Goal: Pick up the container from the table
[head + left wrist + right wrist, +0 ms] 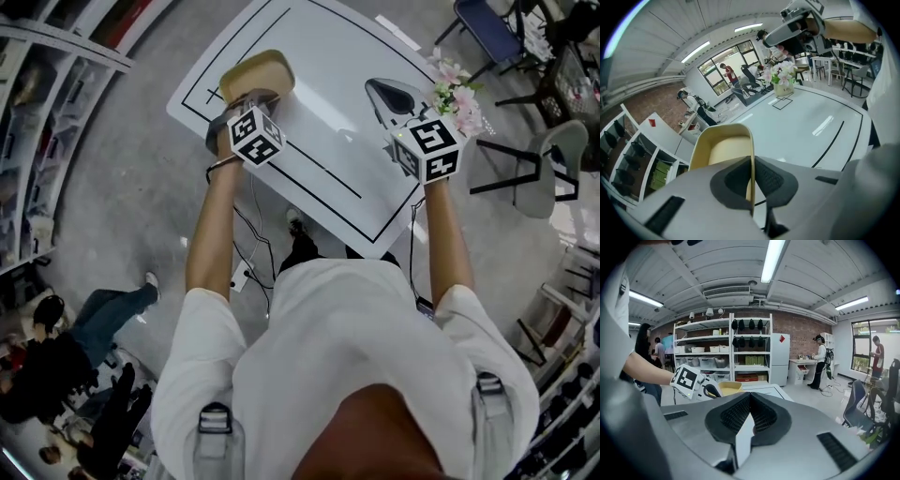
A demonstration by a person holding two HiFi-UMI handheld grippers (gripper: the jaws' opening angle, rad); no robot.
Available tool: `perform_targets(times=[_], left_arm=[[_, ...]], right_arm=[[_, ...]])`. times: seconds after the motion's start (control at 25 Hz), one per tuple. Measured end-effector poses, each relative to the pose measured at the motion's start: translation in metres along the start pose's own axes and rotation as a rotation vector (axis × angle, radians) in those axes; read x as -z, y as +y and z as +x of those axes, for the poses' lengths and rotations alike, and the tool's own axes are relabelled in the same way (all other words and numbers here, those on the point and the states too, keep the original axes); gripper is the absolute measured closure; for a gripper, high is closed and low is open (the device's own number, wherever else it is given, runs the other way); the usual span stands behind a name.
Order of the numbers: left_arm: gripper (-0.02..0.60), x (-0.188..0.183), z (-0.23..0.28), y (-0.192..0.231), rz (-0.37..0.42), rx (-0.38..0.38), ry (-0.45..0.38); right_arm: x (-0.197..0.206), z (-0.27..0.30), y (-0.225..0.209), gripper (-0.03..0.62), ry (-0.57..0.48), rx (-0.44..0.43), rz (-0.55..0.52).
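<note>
Over the white table (328,103), left gripper (752,164) jaws clamping the container (258,67) rim (arm outstretched), right gripper (749,404) jaws pressed together, empty

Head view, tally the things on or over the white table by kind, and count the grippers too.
Container: 1
Potted flowers: 1
Grippers: 2, left gripper and right gripper
Total: 4

Pink flowers (457,89) in a pot, with a grey chair (561,155) near; white shelving (750,350) against a brick wall (799,331), holding bins.
</note>
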State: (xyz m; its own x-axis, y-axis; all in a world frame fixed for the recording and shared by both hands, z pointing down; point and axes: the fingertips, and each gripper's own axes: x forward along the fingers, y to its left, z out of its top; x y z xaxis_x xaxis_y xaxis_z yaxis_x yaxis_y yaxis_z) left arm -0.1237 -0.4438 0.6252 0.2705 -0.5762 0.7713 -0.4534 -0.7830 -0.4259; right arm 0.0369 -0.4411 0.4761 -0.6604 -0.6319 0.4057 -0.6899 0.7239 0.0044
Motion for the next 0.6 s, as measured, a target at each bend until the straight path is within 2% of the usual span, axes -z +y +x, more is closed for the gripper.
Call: perform_targets(times=[0.2, 0.44, 0.6], left_arm=[[0.555, -0.022, -0.06, 0.017, -0.122, -0.139, -0.113], [0.555, -0.052, -0.15, 0.036, -0.354, -0.262, -0.361], [0.555, -0.067, -0.213, 0.045, -0.433, -0.324, -0.502]], right_arm=[[-0.034, -0.016, 0.018, 0.579, -0.05, -0.002, -0.1], [-0.075, -0.048, 0.037, 0.579, -0.133, 0.008, -0.187], [-0.094, -0.075, 0.042, 0.58, -0.173, 0.039, -0.21]])
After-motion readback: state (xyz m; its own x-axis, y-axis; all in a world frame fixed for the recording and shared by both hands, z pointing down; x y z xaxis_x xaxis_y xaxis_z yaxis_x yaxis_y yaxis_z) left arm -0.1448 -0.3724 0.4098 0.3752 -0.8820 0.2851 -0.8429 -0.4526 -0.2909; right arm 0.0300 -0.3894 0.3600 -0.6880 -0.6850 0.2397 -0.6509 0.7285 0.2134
